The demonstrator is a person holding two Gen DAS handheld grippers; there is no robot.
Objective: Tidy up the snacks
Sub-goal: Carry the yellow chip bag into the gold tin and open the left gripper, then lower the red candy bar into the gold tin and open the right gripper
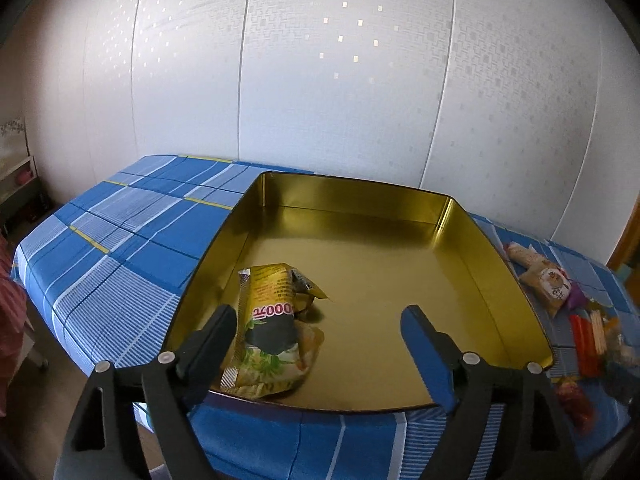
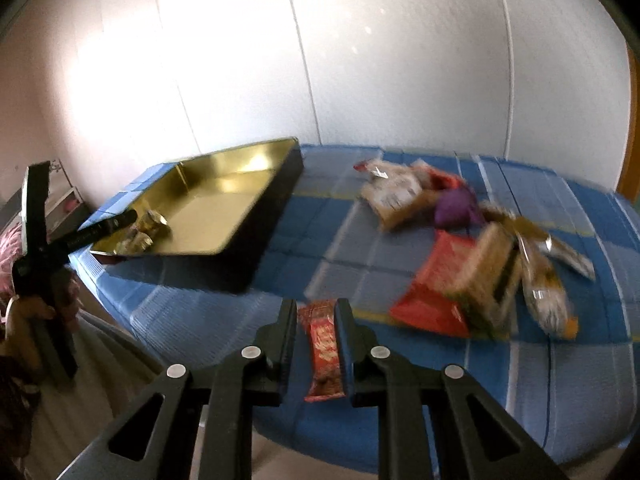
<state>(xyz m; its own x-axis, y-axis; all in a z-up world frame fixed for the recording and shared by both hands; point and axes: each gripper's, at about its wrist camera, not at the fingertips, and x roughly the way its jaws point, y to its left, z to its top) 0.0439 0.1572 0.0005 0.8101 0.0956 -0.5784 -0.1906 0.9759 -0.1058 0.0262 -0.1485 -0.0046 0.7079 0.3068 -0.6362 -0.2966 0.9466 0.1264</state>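
The left tool hangs spread over the tin, its yellow packet dropped in the near corner, while the right tool pinches a red bar (likely bound for the tin) off the desk's near edge.

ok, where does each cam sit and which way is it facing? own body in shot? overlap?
Left wrist: on the left tongs, angled down into the gold tin holding a yellow snack pack; shows its own two fingers, spread open.
Right wrist: on the right tongs, angled down across the blue checked cloth, clamped on a red snack bar; the person's hand holds the left tongs at frame left.
Shared: tin, yellow pack, cloth, snack pile.
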